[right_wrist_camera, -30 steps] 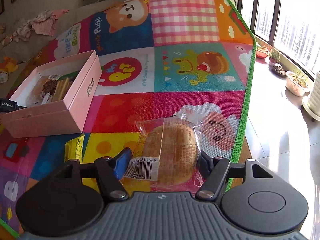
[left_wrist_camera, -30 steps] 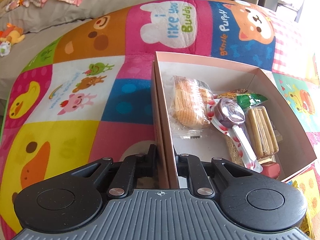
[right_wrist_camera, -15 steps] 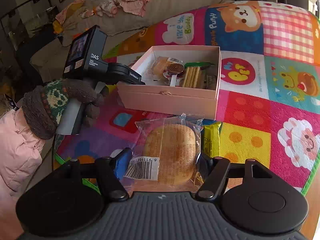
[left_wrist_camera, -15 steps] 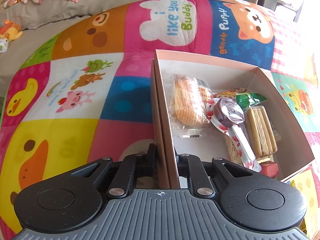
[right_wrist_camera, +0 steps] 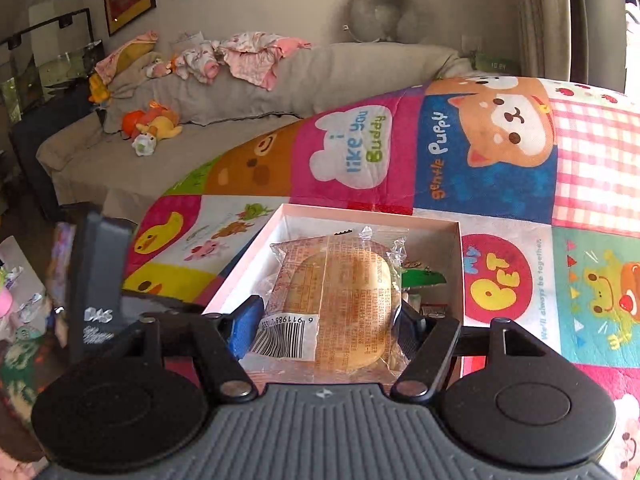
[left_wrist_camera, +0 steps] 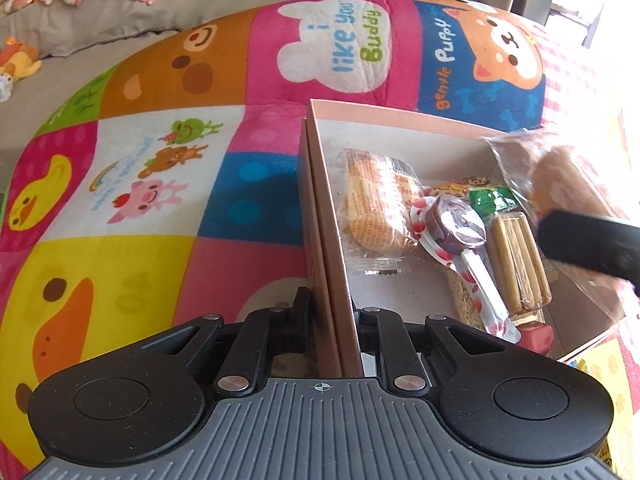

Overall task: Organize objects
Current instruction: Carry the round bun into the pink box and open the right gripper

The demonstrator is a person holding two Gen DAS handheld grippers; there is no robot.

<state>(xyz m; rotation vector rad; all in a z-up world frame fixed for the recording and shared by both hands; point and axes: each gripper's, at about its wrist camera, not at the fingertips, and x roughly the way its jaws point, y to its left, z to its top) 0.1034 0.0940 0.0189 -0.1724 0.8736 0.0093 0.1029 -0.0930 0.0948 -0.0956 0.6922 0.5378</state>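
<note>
Right wrist view: the right gripper (right_wrist_camera: 326, 316), clamped on the wrapped cake (right_wrist_camera: 340, 304), has swung over the pink box (right_wrist_camera: 459, 264); only the release remains, I judge. The left gripper (left_wrist_camera: 334, 312) stays pinched on the box's near wall.

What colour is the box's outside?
Pale pink box; right wrist view shows it best.

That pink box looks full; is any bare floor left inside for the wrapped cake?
Yes: the pink box has bare floor along its far wall and near the left gripper. The middle is crowded by the waffle packet, lollipop and biscuit sticks.
</note>
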